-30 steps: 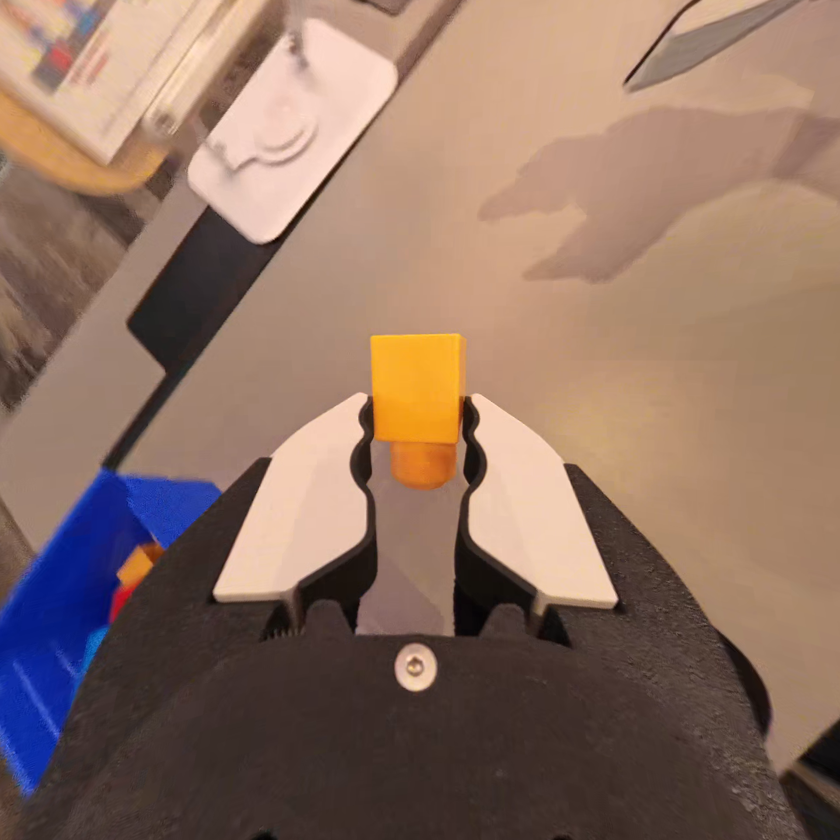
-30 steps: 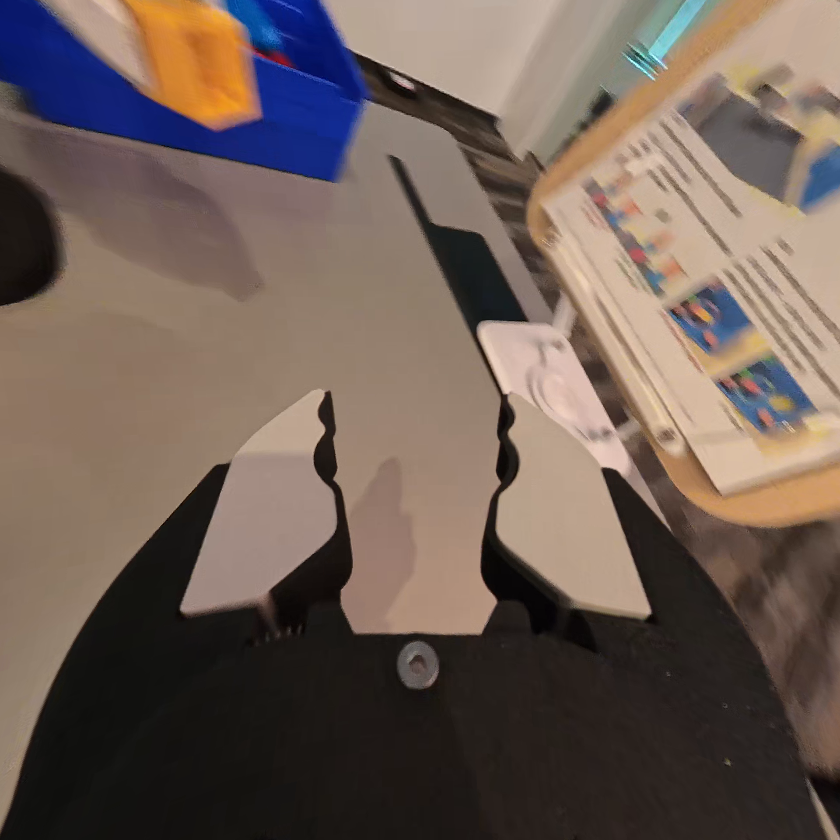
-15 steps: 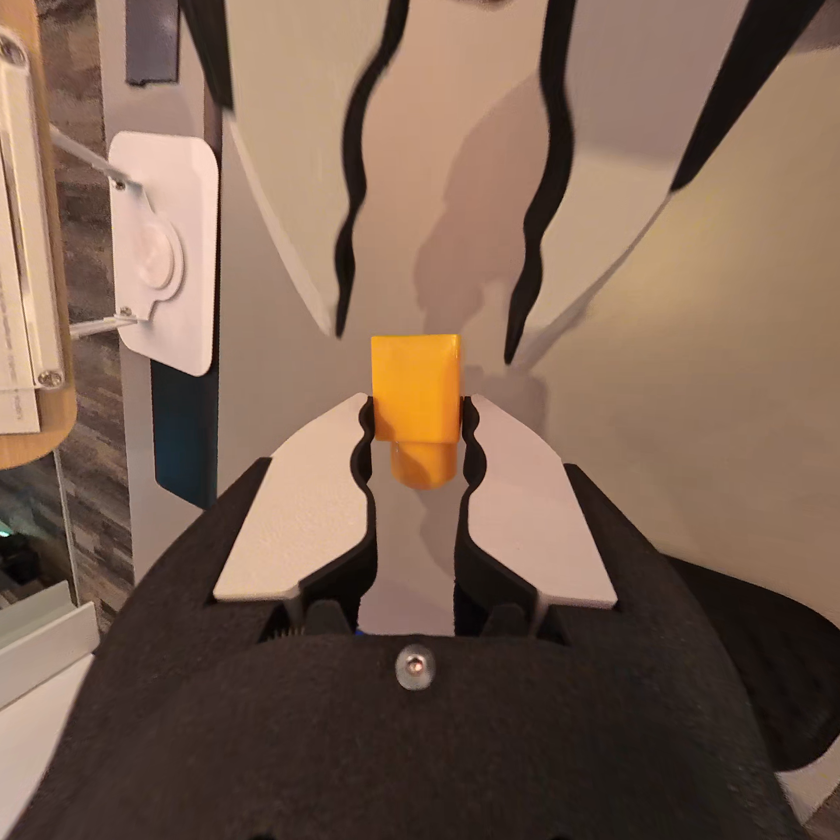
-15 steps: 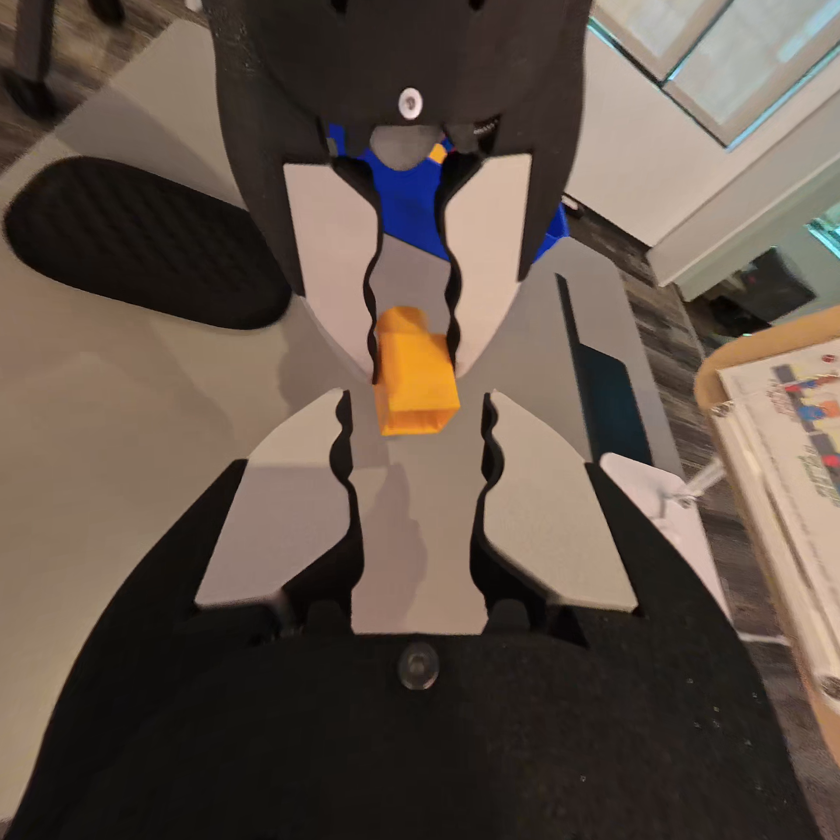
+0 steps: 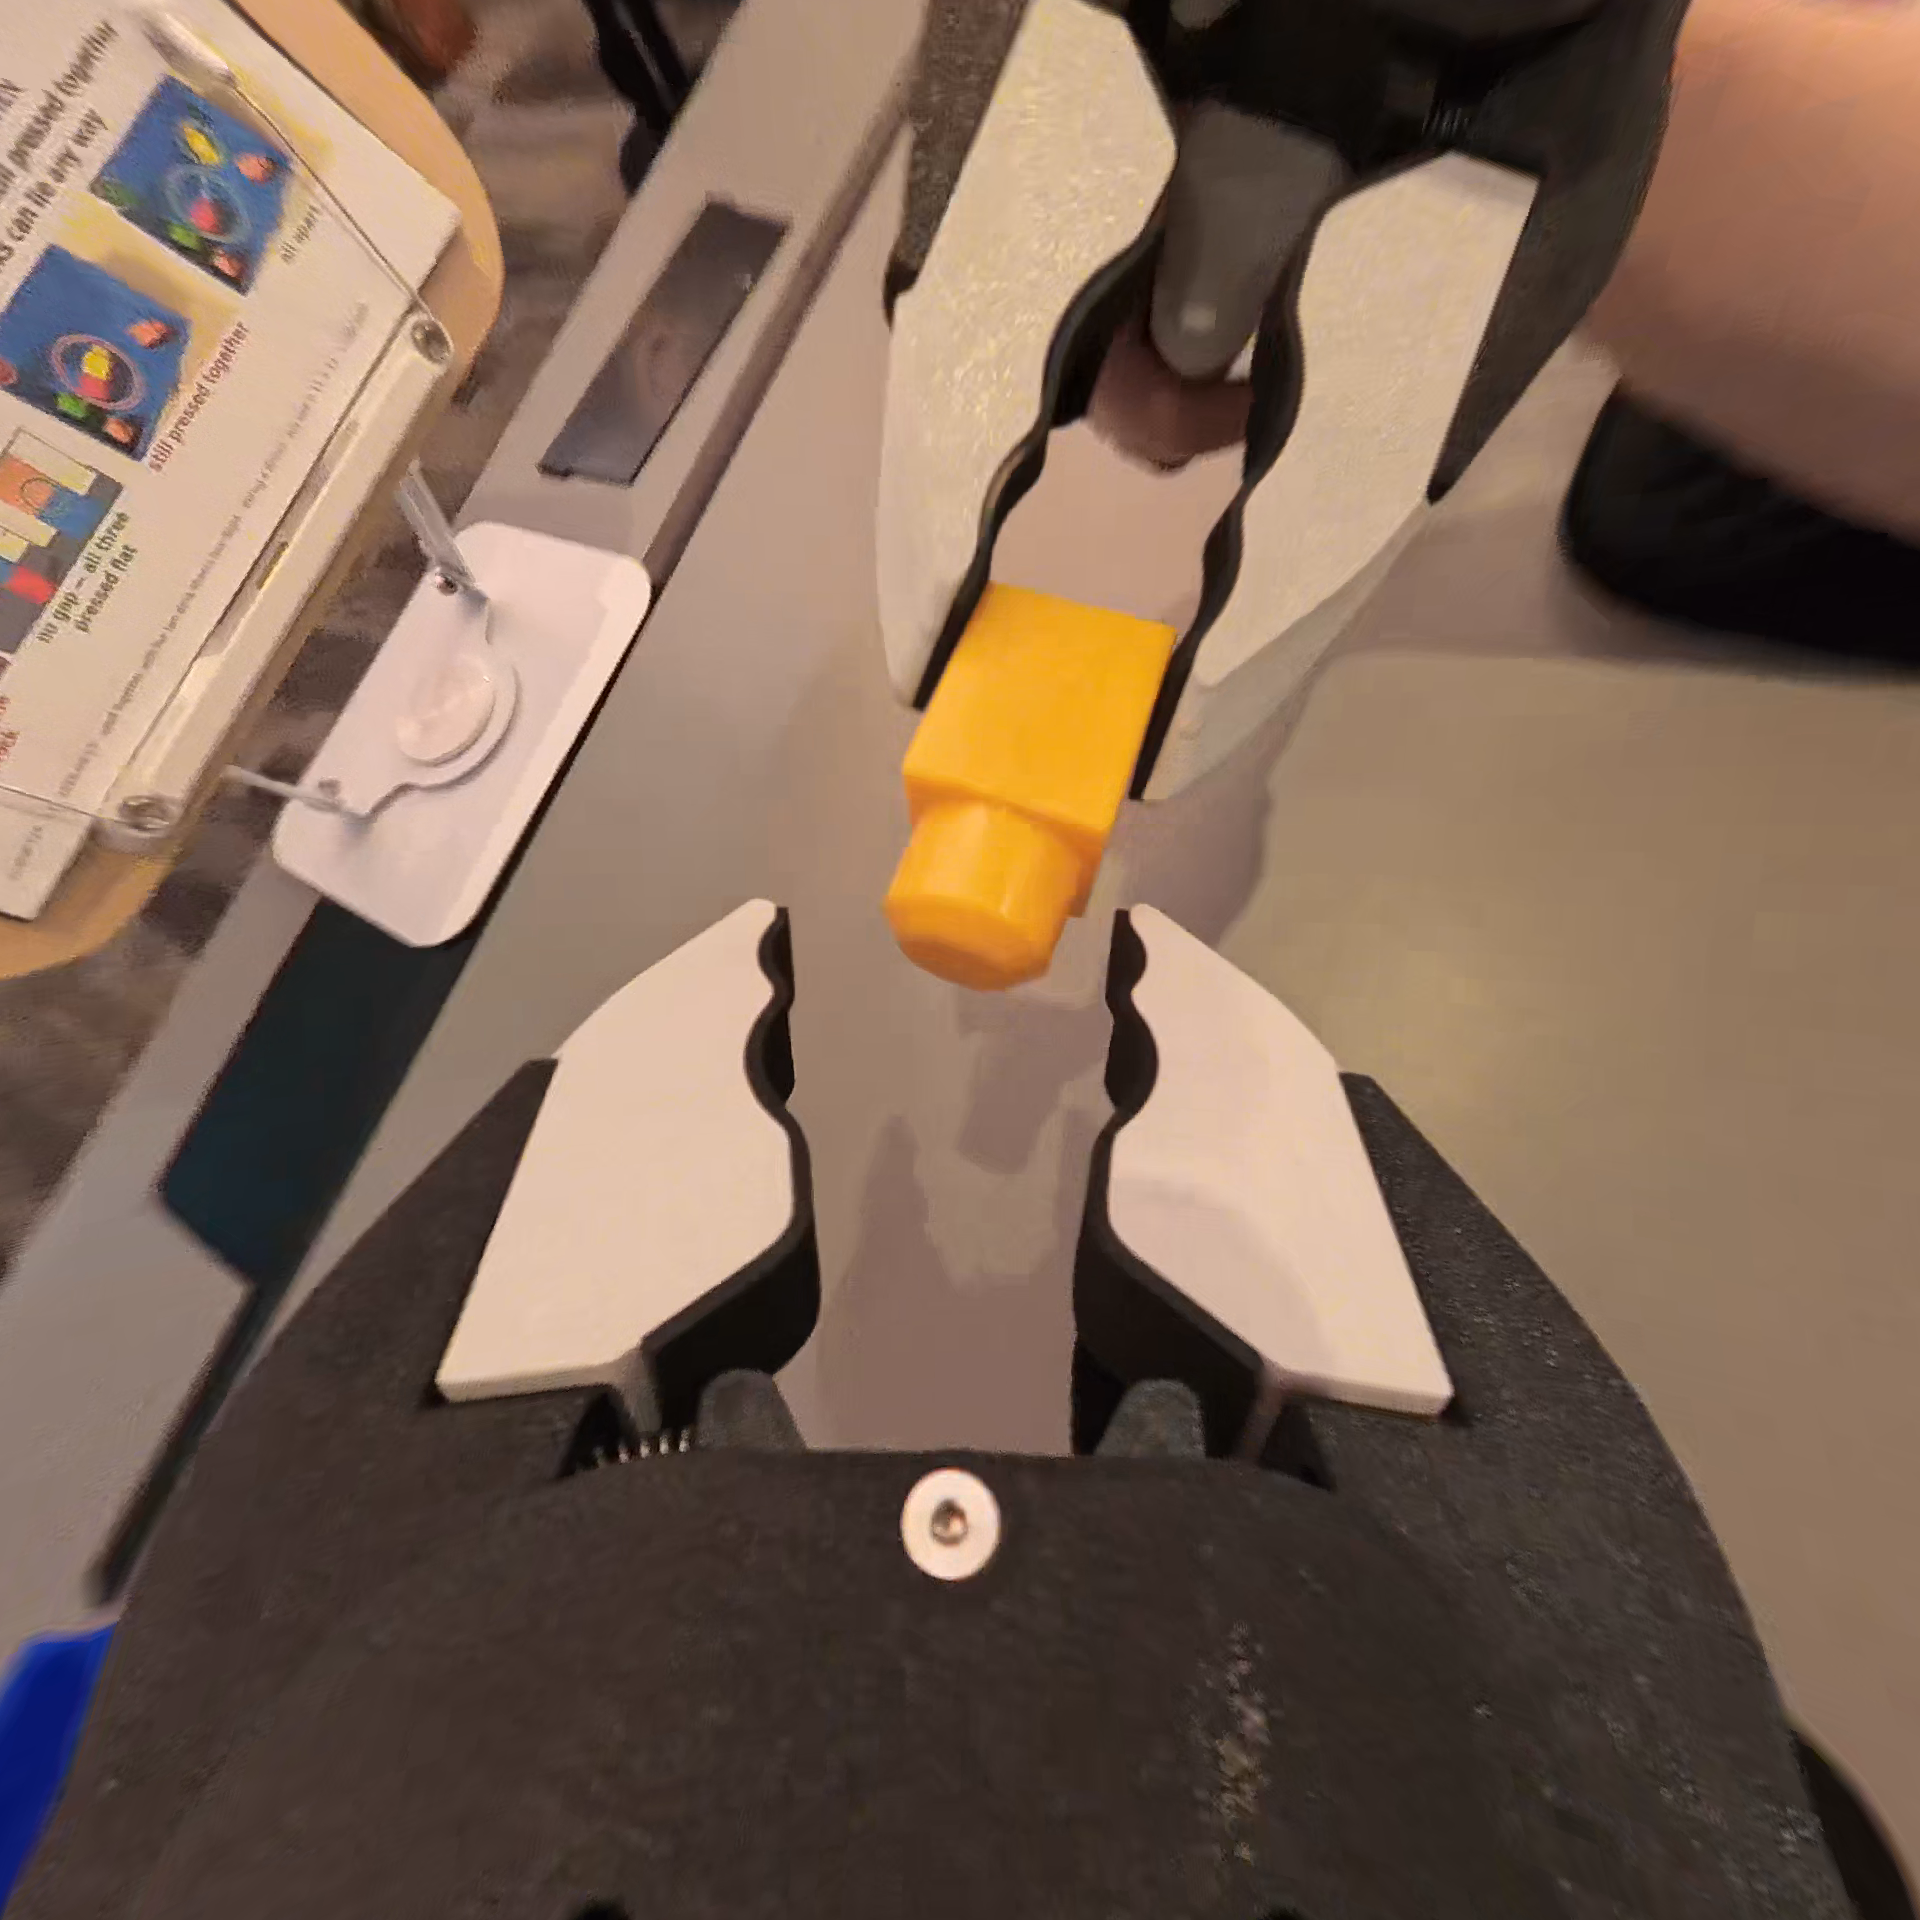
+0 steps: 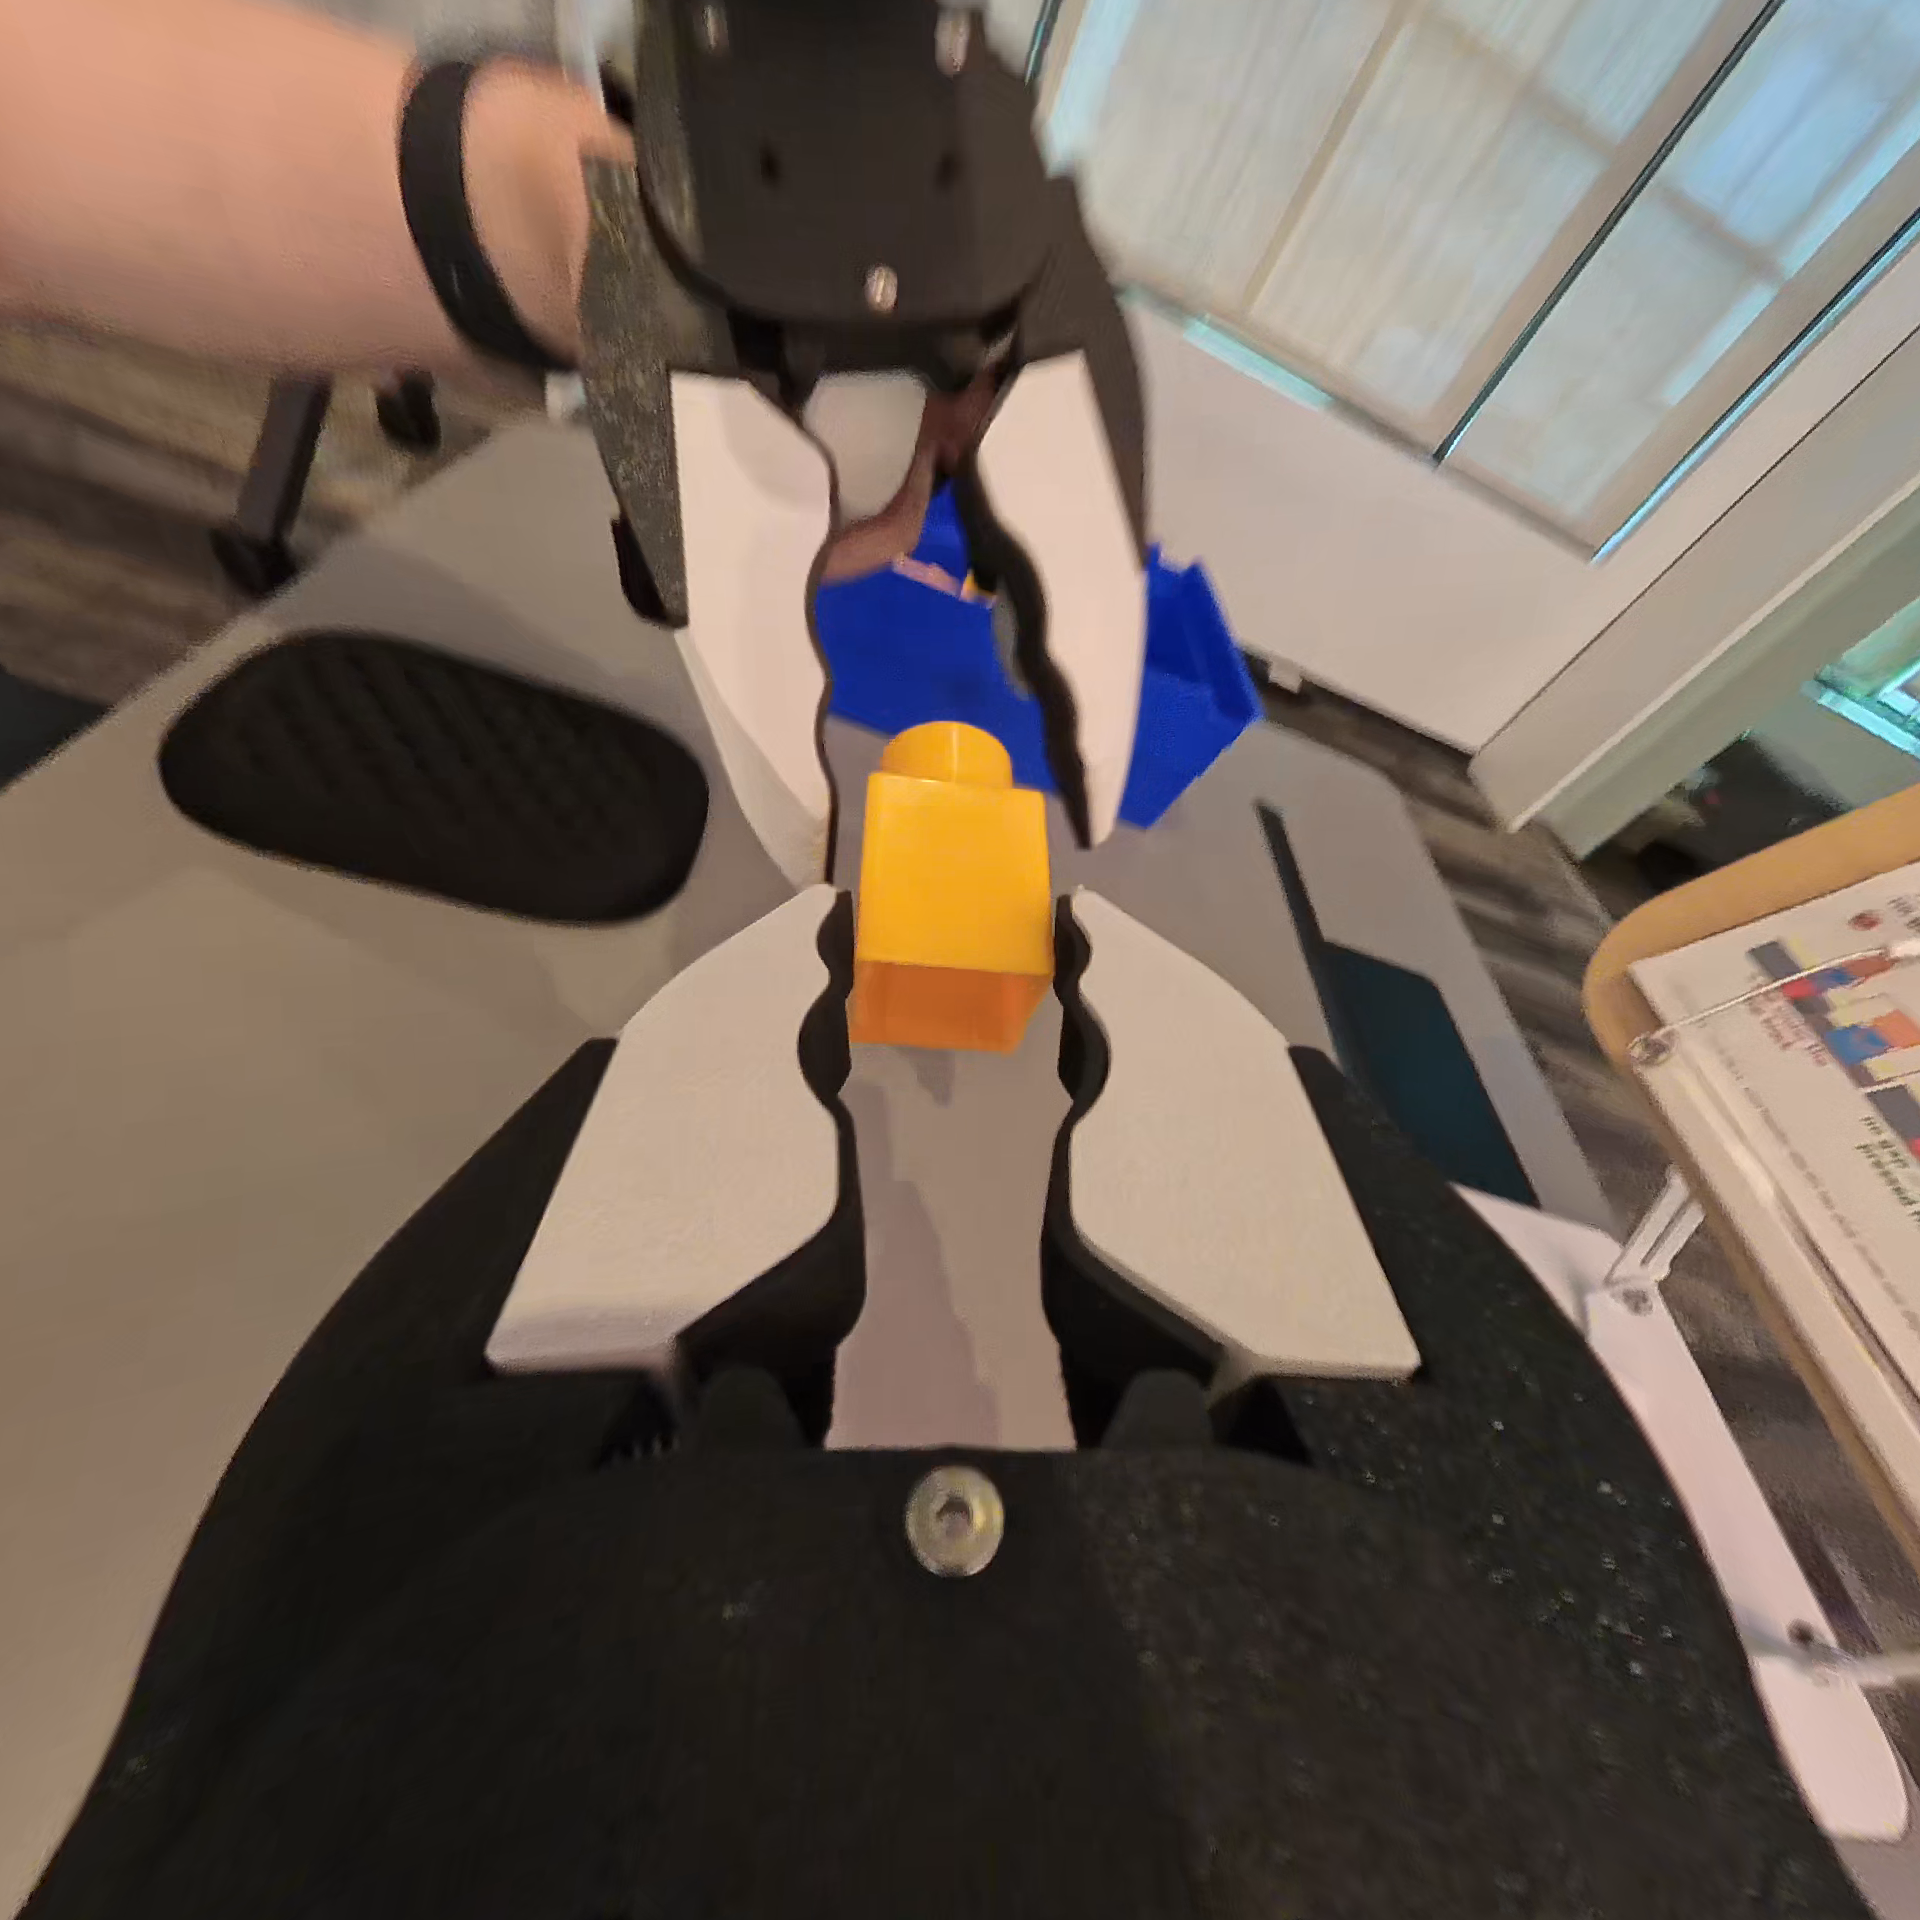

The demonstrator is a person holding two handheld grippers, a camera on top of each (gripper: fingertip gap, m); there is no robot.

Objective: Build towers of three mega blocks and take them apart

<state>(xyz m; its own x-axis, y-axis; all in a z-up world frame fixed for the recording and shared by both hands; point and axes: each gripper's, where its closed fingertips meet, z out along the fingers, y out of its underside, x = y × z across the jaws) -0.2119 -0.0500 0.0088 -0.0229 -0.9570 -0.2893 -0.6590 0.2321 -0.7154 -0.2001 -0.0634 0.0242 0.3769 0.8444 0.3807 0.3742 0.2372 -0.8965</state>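
Note:
One orange mega block [image 6: 951,883] hangs above the grey table [image 6: 208,1039]. My right gripper [image 6: 951,935] is shut on its body, both pads pressed on its sides, with the stud pointing away from me. My left gripper [image 5: 953,935] is open and empty, facing the right one. In the left wrist view the block [image 5: 1039,717] sits in the right gripper's fingers [image 5: 935,520], and its stud reaches toward my left fingertips without touching them. In the right wrist view the left gripper's fingers [image 6: 758,665] stand apart on either side of the stud.
A blue bin [image 6: 1195,665] with loose blocks stands behind the left gripper. A black mat [image 6: 436,769] lies on the table. A stand with picture sheets [image 5: 156,416] and its white base [image 5: 457,727] are at the table's edge. A person's hand [image 6: 208,208] holds the left gripper. Both grippers' tips are close together, under 4 cm apart.
The block passed from my left gripper to my right. The right pads closed on its body, then the left pads opened and drew back off it.

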